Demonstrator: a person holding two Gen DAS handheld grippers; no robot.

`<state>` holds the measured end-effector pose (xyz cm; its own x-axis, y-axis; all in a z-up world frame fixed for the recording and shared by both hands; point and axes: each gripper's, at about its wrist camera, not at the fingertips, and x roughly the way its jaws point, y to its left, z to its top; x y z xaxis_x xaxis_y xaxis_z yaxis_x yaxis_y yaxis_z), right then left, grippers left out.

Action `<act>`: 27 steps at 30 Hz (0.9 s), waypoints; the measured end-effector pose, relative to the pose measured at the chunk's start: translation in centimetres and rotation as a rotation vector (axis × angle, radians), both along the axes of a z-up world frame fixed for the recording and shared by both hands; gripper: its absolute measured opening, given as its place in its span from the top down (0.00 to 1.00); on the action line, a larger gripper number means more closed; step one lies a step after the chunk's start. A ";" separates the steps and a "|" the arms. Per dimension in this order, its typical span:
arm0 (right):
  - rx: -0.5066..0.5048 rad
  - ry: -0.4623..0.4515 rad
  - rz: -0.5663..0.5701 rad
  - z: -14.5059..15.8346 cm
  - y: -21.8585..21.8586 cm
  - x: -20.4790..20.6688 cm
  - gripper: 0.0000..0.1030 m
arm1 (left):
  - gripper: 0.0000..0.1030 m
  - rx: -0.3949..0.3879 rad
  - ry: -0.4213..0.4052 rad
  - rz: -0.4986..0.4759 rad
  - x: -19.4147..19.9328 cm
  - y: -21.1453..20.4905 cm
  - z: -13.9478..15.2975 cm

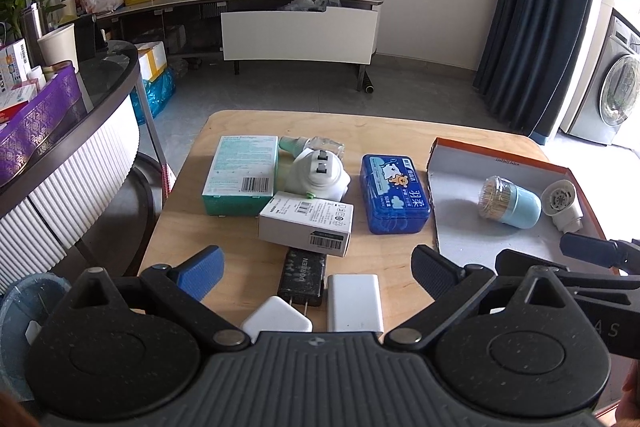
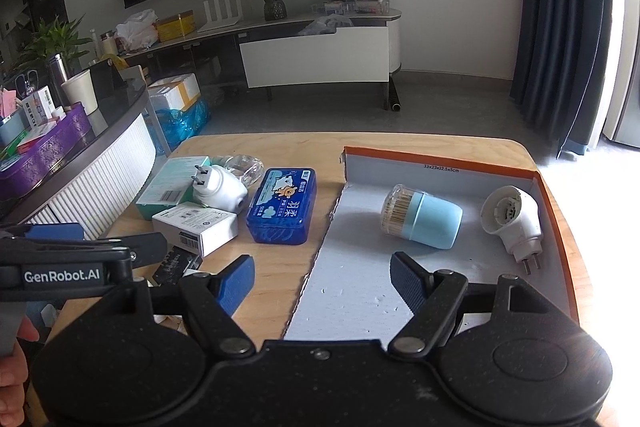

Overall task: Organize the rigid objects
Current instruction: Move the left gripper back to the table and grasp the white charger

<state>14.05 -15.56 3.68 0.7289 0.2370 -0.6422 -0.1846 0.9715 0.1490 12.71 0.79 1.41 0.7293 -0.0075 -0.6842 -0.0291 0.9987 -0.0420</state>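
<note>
Grippers, left (image 1: 316,273) and right (image 2: 322,279) (both spread wide, empty), hover over the table (image 1: 240,247).

Your left gripper body covers the near ends of the two white chargers (image 1: 354,302); the black charger (image 1: 303,277) lies half under the white box (image 1: 307,223).

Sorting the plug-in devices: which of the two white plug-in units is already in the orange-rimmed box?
The white plug-in unit beside the light-blue toothpick holder; the other sits among the boxes outside.
</note>
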 end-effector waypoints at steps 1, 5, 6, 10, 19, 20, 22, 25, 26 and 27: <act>-0.001 0.002 0.001 -0.1 0.1 0.0 0.14 | 0.00 0.000 0.002 0.002 -0.1 0.1 -0.1; -0.004 0.008 0.016 -0.3 0.8 0.1 0.14 | 0.00 -0.012 0.009 0.016 -0.3 0.8 -0.4; -0.005 0.008 0.020 -0.4 1.0 0.1 0.14 | 0.00 -0.016 0.011 0.020 -0.4 1.0 -0.5; -0.004 0.015 0.044 -0.6 1.6 0.1 0.14 | 0.00 -0.021 0.013 0.031 -0.9 1.7 -0.8; 0.000 0.042 0.103 -1.6 3.3 -0.1 0.14 | 0.00 -0.048 0.017 0.035 -2.7 3.6 -2.7; 0.001 0.045 0.109 -1.7 3.4 -0.3 0.14 | 0.00 -0.041 0.022 0.037 -2.8 3.8 -3.1; 0.006 0.049 0.117 -1.9 3.5 -0.5 0.14 | 0.00 -0.038 0.035 0.041 -3.0 4.3 -4.0; 0.010 0.059 0.119 -2.3 3.5 -0.7 0.14 | 0.00 -0.033 0.046 0.047 -2.9 4.9 -5.2; 0.012 0.062 0.118 -2.3 3.5 -0.8 0.14 | 0.00 -0.029 0.050 0.043 -2.7 5.0 -5.5; 0.014 0.065 0.120 -2.4 3.5 -0.8 0.14 | 0.00 -0.027 0.050 0.032 -2.5 5.0 -5.8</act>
<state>13.26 -12.06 1.31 0.6522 0.3294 -0.6828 -0.2886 0.9407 0.1782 10.16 5.78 -4.36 0.6942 -0.0041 -0.7198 -0.0634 0.9957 -0.0669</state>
